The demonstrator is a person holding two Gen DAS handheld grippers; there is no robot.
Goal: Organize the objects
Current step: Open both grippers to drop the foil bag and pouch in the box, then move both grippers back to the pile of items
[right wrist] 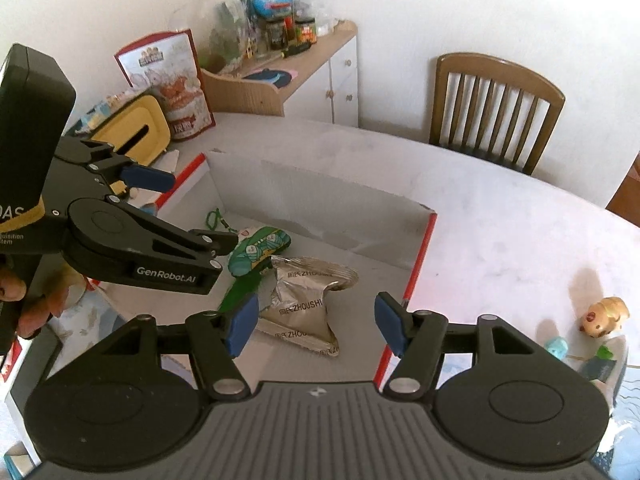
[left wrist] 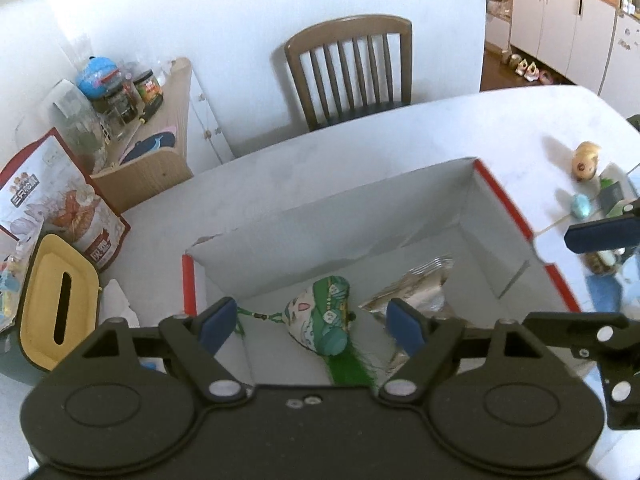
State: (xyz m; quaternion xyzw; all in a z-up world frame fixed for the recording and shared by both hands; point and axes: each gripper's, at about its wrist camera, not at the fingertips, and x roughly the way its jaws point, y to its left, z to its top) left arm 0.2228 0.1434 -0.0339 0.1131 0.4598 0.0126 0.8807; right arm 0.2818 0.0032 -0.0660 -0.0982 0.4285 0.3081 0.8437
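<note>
Left gripper (left wrist: 310, 326): 2 blue-padded fingers (left wrist: 216, 322) spread wide, gripping nothing, touching nothing. Poised above the near end of the white box (left wrist: 360, 208) with red edges, pointing down into it. Directly between and just beyond the fingers: green embroidered sachet (left wrist: 324, 320) with a green tassel, lying on the box floor; just beside it, toward the right finger, a silver foil packet (left wrist: 416, 288). Right gripper (right wrist: 316, 322): fingers likewise wide apart and empty, held over the box's right red edge, foil packet (right wrist: 308, 300) lying between them and slightly ahead, sachet (right wrist: 258, 250) farther off to the left. Seen from the right wrist view: left gripper (right wrist: 188, 210) reaching in over the left box wall, tilted downward, a hand (right wrist: 24, 300) wrapped round its handle. Out on the desk (right wrist: 500, 220), well apart from the box: small tan figurine (right wrist: 604, 314) and a tiny blue toy (right wrist: 558, 347).
</note>
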